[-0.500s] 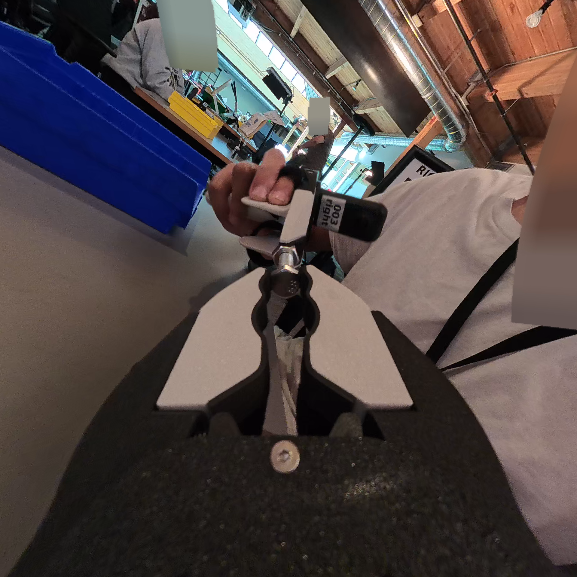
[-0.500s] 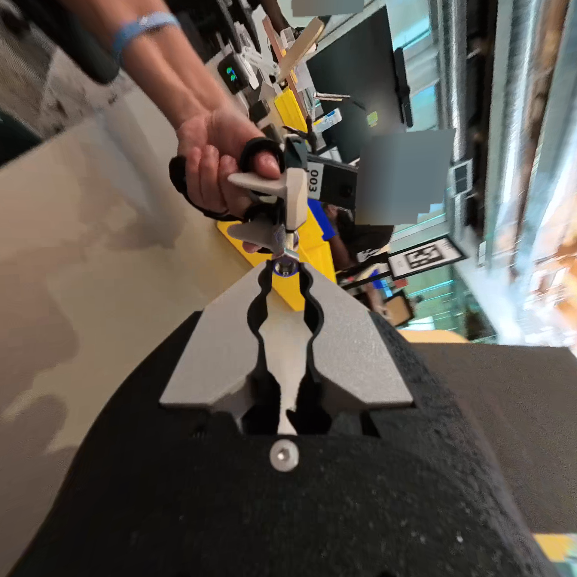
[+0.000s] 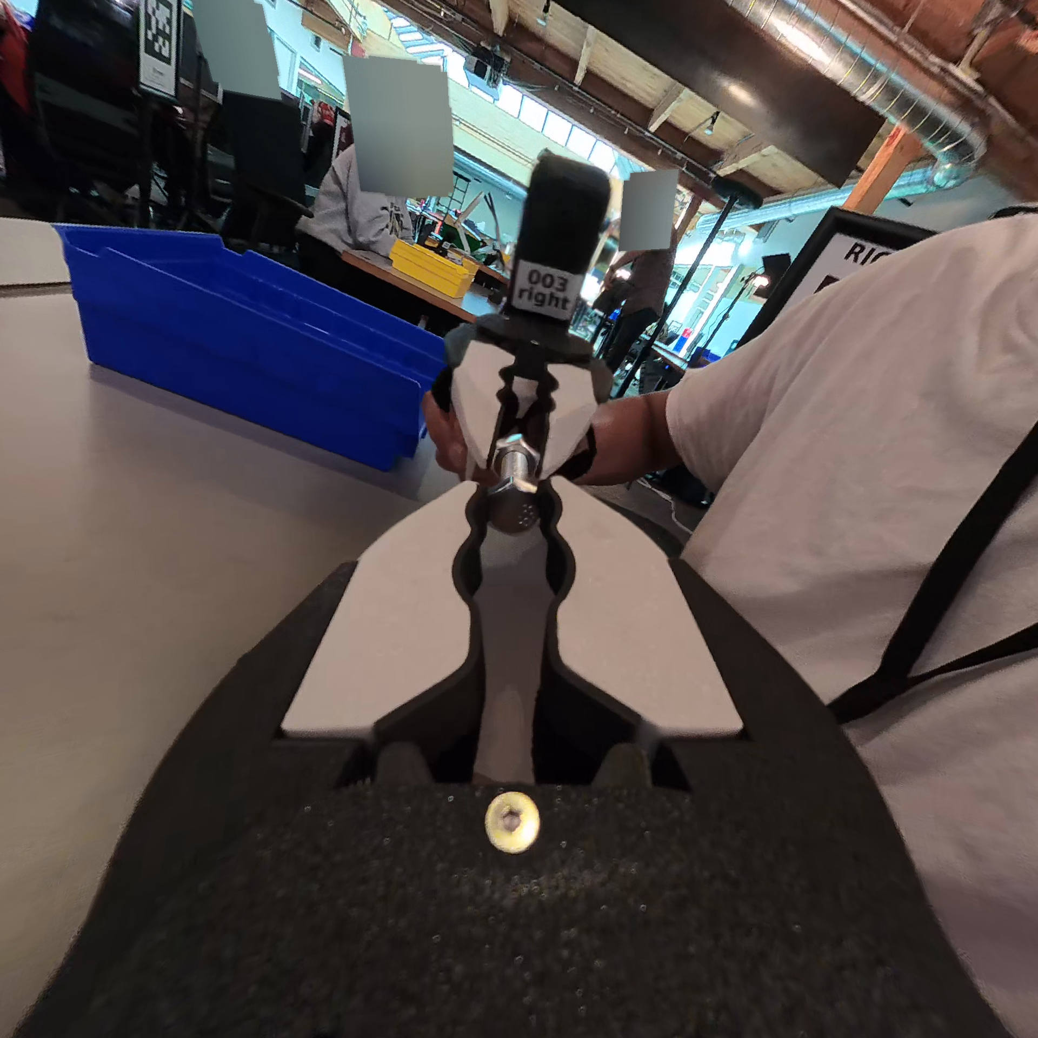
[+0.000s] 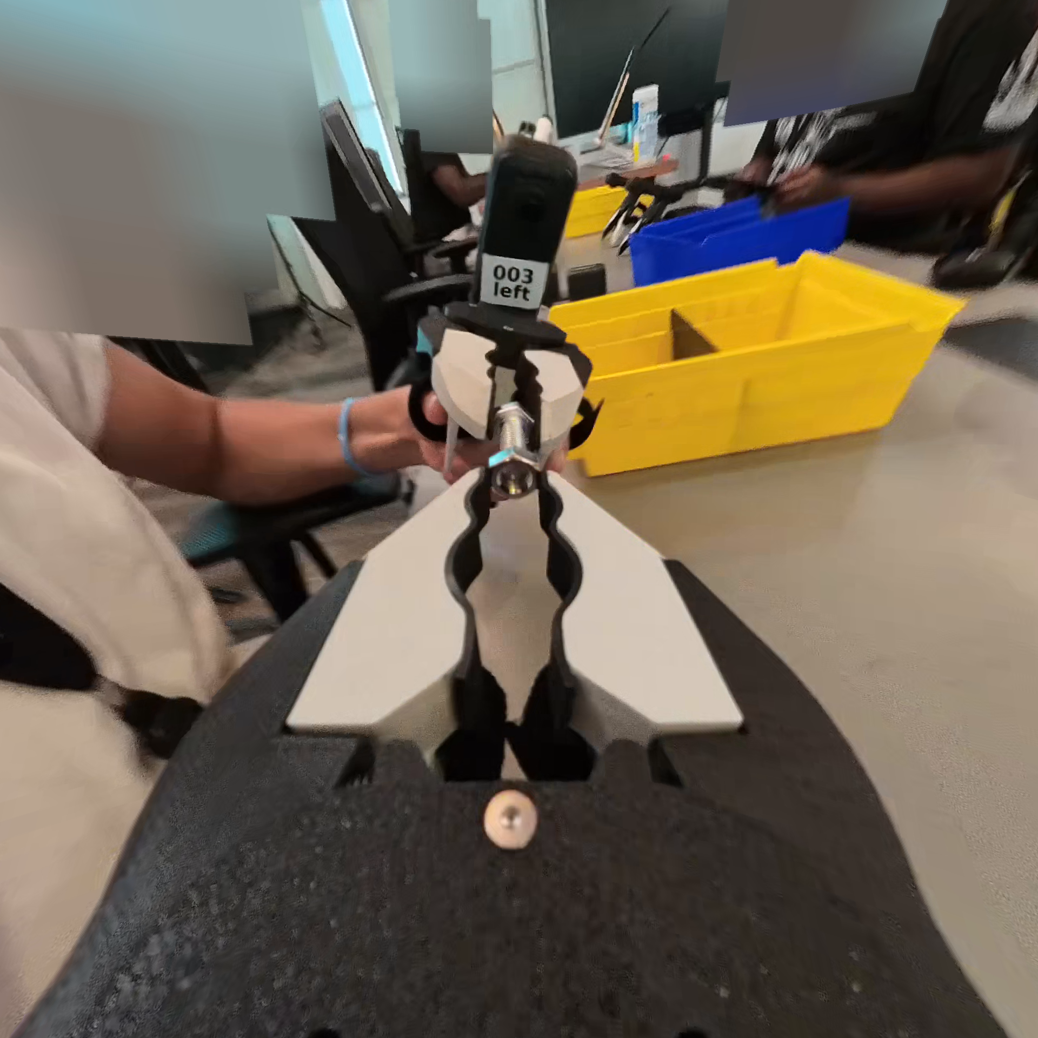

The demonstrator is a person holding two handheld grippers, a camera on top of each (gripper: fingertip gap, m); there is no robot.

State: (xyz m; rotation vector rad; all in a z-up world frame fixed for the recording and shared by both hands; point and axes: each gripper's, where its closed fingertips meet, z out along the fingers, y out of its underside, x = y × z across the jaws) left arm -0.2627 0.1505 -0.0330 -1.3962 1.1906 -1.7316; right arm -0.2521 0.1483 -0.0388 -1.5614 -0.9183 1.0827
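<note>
A silver hex bolt is held in the air between my two grippers, which face each other tip to tip. In the left wrist view my left gripper (image 3: 514, 505) is shut on the bolt's hex head (image 3: 515, 512). The threaded shank (image 3: 515, 466) runs forward to a silver nut (image 3: 514, 445) in the right gripper (image 3: 517, 449). In the right wrist view my right gripper (image 4: 512, 480) is shut on the nut (image 4: 512, 469), and the bolt's end shows in its middle. The shank (image 4: 510, 429) leads to the left gripper (image 4: 511, 415).
A blue bin (image 3: 253, 337) stands on the grey table (image 3: 168, 590) to the left. A yellow divided bin (image 4: 758, 382) and another blue bin (image 4: 730, 241) stand to the right. The person's white shirt (image 3: 842, 449) is close by. Other people sit at desks behind. My two grippers' fingertips are within a few centimetres of each other.
Both grippers have rolled about the bolt's axis and both views are level now. The right gripper was turned sideways to the left one and now stands upright. Both grasps are unchanged.
</note>
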